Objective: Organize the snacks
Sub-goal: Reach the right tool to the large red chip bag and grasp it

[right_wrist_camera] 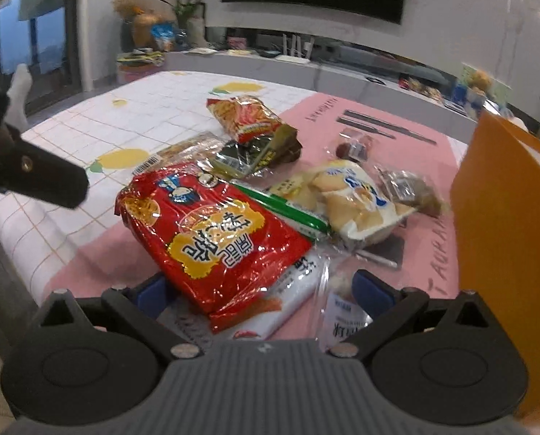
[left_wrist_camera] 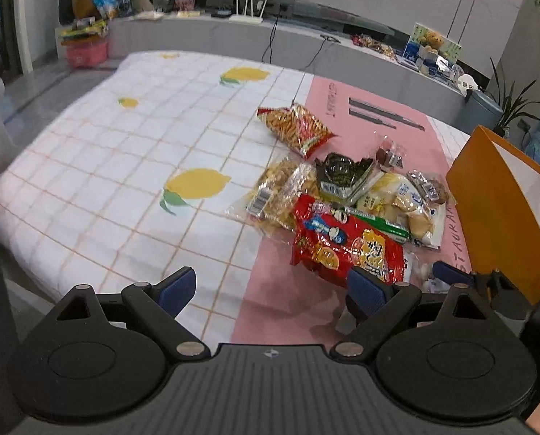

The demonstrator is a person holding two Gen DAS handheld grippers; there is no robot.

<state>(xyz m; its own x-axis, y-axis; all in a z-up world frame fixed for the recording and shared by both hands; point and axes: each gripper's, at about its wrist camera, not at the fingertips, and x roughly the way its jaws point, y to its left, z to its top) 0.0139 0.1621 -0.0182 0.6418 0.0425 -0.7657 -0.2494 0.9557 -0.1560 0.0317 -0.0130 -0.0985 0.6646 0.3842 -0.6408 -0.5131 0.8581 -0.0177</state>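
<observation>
The right tool (right_wrist_camera: 259, 290) is hovering with its jaws spread wide around the near end of the red bag (right_wrist_camera: 212, 232), which is lying atop the snack pile on the counter (left_wrist_camera: 125, 152). The left tool (left_wrist_camera: 270, 290) is waiting agape and empty; next, the right likely needs to close on the bag and carry it to the orange box (right_wrist_camera: 505, 217) at right.

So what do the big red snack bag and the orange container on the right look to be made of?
Red snack bag: glossy plastic or foil film, judging by its crinkles and bright glare. Orange container: looks like matte card or paper, with flat stiff walls, a sharp fold and no shine.
</observation>
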